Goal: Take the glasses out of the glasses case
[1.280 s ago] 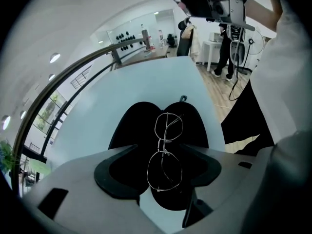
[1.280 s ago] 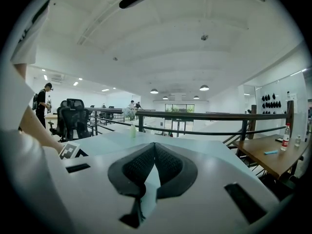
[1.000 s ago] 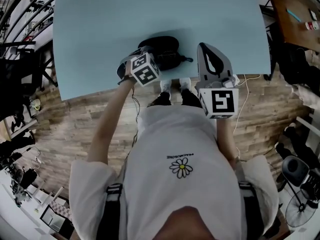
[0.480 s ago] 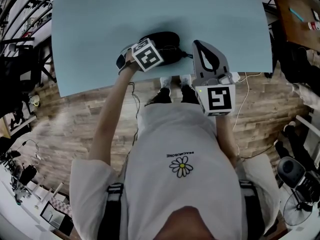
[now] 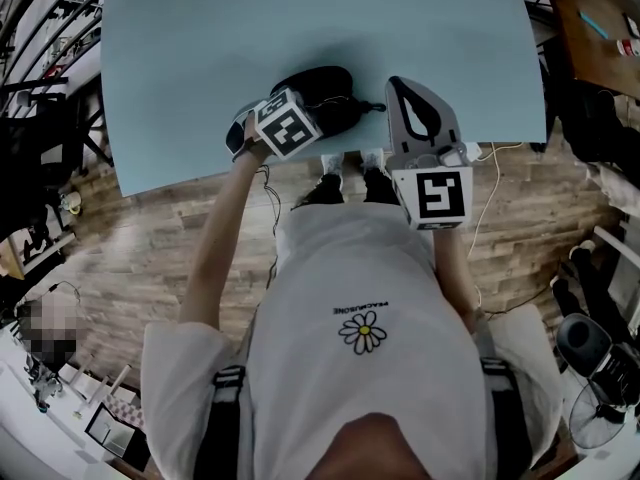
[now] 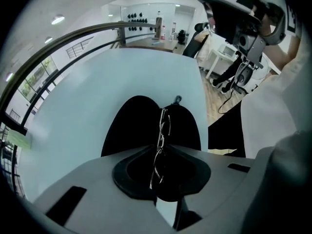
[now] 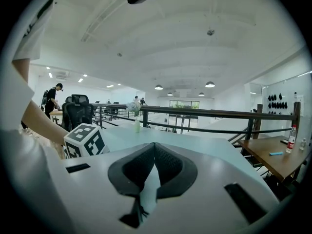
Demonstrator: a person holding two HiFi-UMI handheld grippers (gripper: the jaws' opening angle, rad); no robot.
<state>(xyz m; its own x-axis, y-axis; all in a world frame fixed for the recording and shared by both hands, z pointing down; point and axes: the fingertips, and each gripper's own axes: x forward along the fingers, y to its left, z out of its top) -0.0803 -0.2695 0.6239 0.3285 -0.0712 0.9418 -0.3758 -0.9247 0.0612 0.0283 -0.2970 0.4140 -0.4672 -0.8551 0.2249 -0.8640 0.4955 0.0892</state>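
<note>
Left hand-held gripper [image 6: 159,149], jaws just closing, is clamping one pair of glasses [image 6: 164,125] over one case [image 6: 130,128]; right hand-held gripper [image 7: 155,145], at three o'clock, is hovering closed.

We see bright, even light from ceiling lamps [image 7: 209,84]; soft shadow round the case [image 5: 322,84] on the table [image 5: 300,18]. All 3 views fisheye-warped; 2 gripper views black at corners.

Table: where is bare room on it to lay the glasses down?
Most of the table is bare: the wide stretch beyond the glasses case, and the strip left of the case. The near edge is crowded: the case, and the right tool close beside it.
</note>
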